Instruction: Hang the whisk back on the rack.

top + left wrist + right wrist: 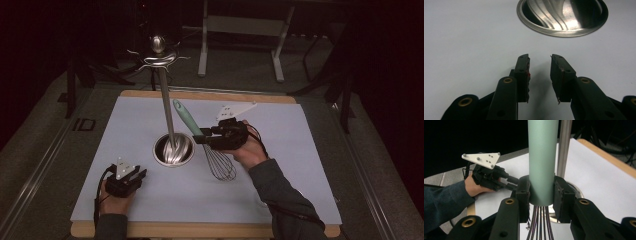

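Note:
A whisk (pixel 220 164) with a mint-green handle (pixel 542 157) hangs tilted above the mat, wire head down and handle leaning up to the left. My right gripper (pixel 201 138) is shut on the lower end of the handle, both pads pressing it just above the wires (pixel 539 225). Just left of it stands a steel utensil stand: a round dished base (pixel 173 150), a tall pole (pixel 167 107) and curved hooks (pixel 156 59) at the top. My left gripper (pixel 140 173) rests low on the mat near the front left, open and empty (pixel 540 60), facing the base (pixel 562 17).
A pale mat (pixel 280 115) covers a wooden board (pixel 210 94) on the table. Behind the table are dark floor and the metal legs of a frame (pixel 202 50). In the right gripper view the other hand and its gripper (pixel 511 183) lie beyond the whisk.

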`<state>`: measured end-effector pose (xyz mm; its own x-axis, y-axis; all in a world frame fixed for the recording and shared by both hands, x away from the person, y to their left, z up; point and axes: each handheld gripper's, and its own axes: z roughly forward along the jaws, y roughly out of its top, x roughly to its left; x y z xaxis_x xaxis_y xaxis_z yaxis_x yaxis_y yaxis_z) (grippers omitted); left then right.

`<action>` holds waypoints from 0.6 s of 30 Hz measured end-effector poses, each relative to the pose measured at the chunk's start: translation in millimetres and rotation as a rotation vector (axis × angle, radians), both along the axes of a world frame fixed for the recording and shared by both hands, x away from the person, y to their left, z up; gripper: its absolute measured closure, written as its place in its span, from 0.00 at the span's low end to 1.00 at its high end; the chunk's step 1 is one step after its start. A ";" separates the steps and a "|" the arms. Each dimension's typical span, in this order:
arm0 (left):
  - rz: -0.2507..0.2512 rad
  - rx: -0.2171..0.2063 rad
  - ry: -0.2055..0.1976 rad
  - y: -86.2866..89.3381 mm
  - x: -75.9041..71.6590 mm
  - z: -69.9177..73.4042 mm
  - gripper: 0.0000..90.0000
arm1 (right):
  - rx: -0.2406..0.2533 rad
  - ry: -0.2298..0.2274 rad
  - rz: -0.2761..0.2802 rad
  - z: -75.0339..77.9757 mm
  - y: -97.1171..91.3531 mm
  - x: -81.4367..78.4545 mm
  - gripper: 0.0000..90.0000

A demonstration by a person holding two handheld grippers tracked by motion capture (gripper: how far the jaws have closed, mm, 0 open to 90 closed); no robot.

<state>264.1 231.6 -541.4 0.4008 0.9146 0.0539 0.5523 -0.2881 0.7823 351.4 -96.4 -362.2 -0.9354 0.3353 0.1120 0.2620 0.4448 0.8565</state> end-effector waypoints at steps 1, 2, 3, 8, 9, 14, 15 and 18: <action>0.000 0.000 0.000 0.0 0.0 0.0 0.76 | 0.000 0.000 0.000 0.0 0.0 0.0 0.77; -0.001 0.001 -0.001 0.0 -0.1 0.0 0.76 | 0.002 -0.008 0.006 1.6 -0.1 -0.4 0.77; -0.001 0.001 -0.001 0.0 -0.1 0.0 0.76 | 0.010 -0.018 0.016 4.6 -0.5 -0.6 0.77; -0.001 0.002 -0.002 0.0 -0.2 0.0 0.76 | 0.019 -0.052 0.029 12.0 -2.5 -0.5 0.77; -0.001 0.002 -0.002 -0.1 -0.2 0.0 0.76 | 0.020 -0.062 0.029 13.6 -3.1 -0.2 0.77; -0.004 0.005 -0.001 -0.5 -0.2 -0.1 0.77 | 0.022 -0.085 0.023 20.0 -4.8 1.7 0.77; -0.004 0.005 -0.001 -0.4 -0.1 -0.1 0.77 | 0.019 -0.092 0.024 20.9 -4.7 1.9 0.77; -0.004 0.006 -0.001 -0.5 -0.1 -0.1 0.77 | 0.021 -0.104 0.026 24.1 -4.5 1.4 0.77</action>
<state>264.0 231.0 -541.6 0.4041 0.9128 0.0595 0.5506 -0.2946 0.7810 352.8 -101.0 -338.1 -0.9508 0.3092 0.0202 0.1593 0.4318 0.8878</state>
